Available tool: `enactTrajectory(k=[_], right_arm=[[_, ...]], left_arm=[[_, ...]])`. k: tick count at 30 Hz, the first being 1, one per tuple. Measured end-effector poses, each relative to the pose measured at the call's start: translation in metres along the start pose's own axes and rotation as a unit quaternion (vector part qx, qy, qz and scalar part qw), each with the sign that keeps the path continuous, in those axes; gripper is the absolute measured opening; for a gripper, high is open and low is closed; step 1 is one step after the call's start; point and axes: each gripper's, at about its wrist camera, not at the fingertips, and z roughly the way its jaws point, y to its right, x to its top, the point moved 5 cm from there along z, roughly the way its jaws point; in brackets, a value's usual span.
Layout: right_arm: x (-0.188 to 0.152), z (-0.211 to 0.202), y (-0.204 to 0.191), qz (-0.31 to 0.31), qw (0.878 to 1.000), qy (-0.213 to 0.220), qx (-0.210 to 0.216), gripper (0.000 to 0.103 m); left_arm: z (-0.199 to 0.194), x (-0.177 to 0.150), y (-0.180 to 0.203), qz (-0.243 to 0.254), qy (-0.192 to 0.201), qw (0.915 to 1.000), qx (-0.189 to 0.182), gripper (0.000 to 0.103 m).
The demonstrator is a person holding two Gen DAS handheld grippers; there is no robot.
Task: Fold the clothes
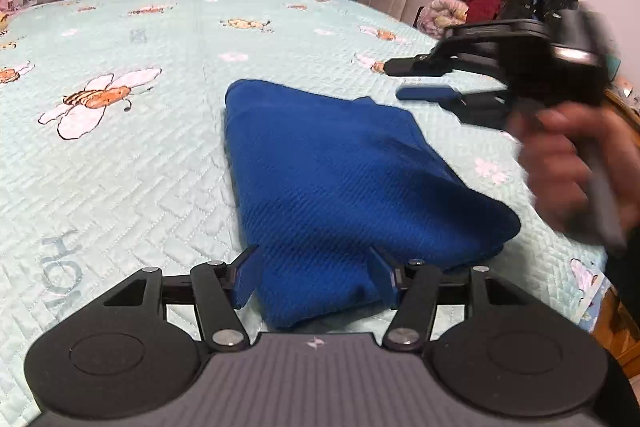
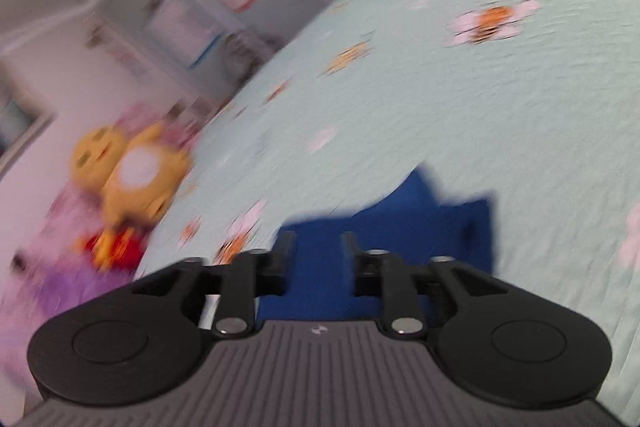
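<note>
— Where's the cloth?
— The folded blue garment [image 1: 340, 179] lies on the bee-print bedspread [image 1: 140, 167], its near edge between my left gripper [image 1: 316, 279] fingers, which are spread, gripping nothing.
— And your right?
— My right gripper [image 1: 416, 79] hangs above the far right corner, jaws apart, empty. Its own view is smeared; a yellow plush toy [image 2: 128, 171] barely reads.

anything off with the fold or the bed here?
Mostly tidy. The blue garment lies folded on the bee-print quilt, but its right edge bulges in a rounded hump instead of lying flat. The left tool is open, straddling its near end. The right wrist view is motion-blurred.
</note>
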Motion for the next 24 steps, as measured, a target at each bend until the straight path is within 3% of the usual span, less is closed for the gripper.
enactTrajectory(k=[2,3,4,5,7,8,10,12,14,16,17,19,21,24], right_arm=[[-0.028,0.002,-0.008,-0.036,0.999,-0.036,-0.008,0.039],[-0.036,0.005,0.0,-0.053,0.997,-0.046,-0.035,0.038],[-0.034,0.002,0.01,-0.047,0.997,-0.037,-0.051,0.026],[-0.032,-0.002,0.02,-0.04,0.997,-0.028,-0.067,0.0],[-0.029,-0.009,0.039,-0.027,0.995,-0.01,-0.098,0.0],[-0.029,-0.021,0.032,-0.038,0.994,0.005,-0.098,0.011],[-0.029,-0.045,0.016,-0.062,0.992,0.037,-0.099,0.016],[-0.039,-0.057,-0.005,-0.072,0.995,0.035,-0.058,0.021],[-0.061,-0.058,-0.02,-0.1,0.994,0.006,-0.041,0.025],[-0.078,-0.053,-0.012,-0.126,0.989,-0.021,-0.079,0.025],[-0.084,-0.052,-0.003,-0.133,0.985,-0.031,-0.104,0.015],[-0.081,-0.067,0.01,-0.116,0.984,-0.011,-0.134,0.009],[-0.078,-0.082,0.023,-0.099,0.982,0.009,-0.163,0.015],[-0.078,-0.096,-0.002,-0.128,0.976,0.023,-0.173,0.02]], left_arm=[[0.01,-0.006,0.0,0.008,-0.019,0.9997,0.012,0.061],[0.013,-0.01,0.0,0.016,-0.024,0.9993,0.023,0.062],[0.013,-0.012,-0.001,0.016,-0.03,0.9991,0.027,0.062],[0.008,-0.012,-0.002,0.011,-0.029,0.9992,0.025,0.062],[-0.005,-0.011,-0.007,0.009,-0.021,0.9995,0.023,0.062],[-0.01,-0.009,-0.004,0.016,-0.011,0.9995,0.026,0.062],[-0.013,-0.001,0.002,0.025,0.007,0.9994,0.023,0.062],[-0.009,0.005,0.011,0.026,0.008,0.9995,0.015,0.062],[0.001,0.002,0.019,0.035,-0.008,0.9993,0.01,0.062],[0.007,-0.01,0.022,0.05,-0.032,0.9982,0.006,0.062],[0.003,-0.013,0.024,0.057,-0.033,0.9978,0.008,0.062],[-0.003,-0.018,0.028,0.073,-0.03,0.9968,0.012,0.062],[-0.012,-0.016,0.028,0.063,-0.024,0.9977,0.006,0.062],[-0.017,-0.006,0.032,0.051,-0.017,0.9984,0.015,0.062]])
